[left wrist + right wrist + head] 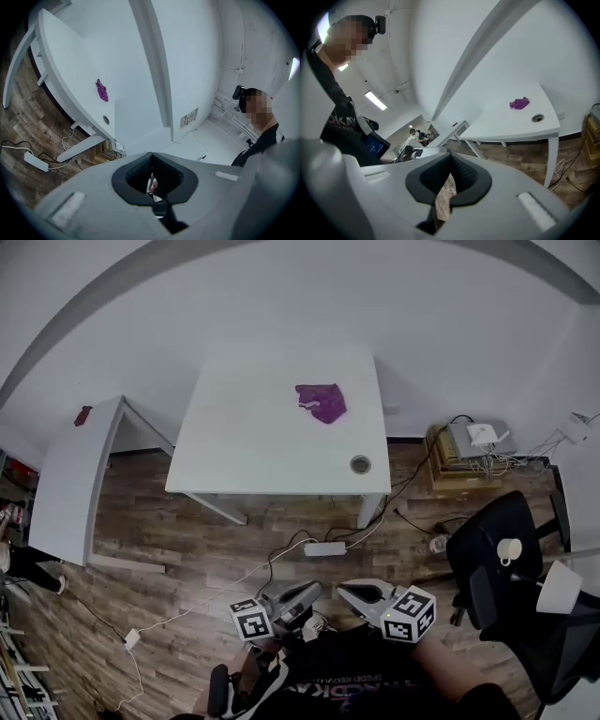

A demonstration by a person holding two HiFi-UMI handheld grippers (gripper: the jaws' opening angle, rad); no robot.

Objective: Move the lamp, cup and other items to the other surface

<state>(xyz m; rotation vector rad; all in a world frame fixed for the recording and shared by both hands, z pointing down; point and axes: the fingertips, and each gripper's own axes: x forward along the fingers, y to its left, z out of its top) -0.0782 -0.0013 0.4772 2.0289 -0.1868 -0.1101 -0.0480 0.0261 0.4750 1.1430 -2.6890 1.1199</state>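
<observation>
head view: both claws sit low and near, close to the person's body, side by side above the wood floor (pixel 187 559). the left gripper (pixel 312 589) and right gripper (pixel 345 592) point roughly toward the far white table (pixel 272 451), and both are well apart from every task item.

left gripper view: the dark pads of the left gripper (pixel 151 154) meet at the tips with nothing pinched between them. a slit lower down shows only background.

right gripper view: the right gripper (pixel 450 157) is pressed together too and is empty, with floor showing through the slit below.

task items, head view: the cup (pixel 509 548) rests on the black chair (pixel 480 526) at right. the lamp (pixel 560 587), with a white shade, is just nearer and right of the cup, by the same chair. the purple cloth (pixel 322 401) lies on the far table, farther back than the cable hole (pixel 360 463). a second white surface (pixel 80 474) stands at left.

judgement: with jaws closed and both tools tucked in, this looks like a travelling posture between pickups, not a grasp. which surface is the destination cannot be told. a chair seat is a poor perch for a cup and may roll when nudged, so the jaws need opening before any reach.
</observation>
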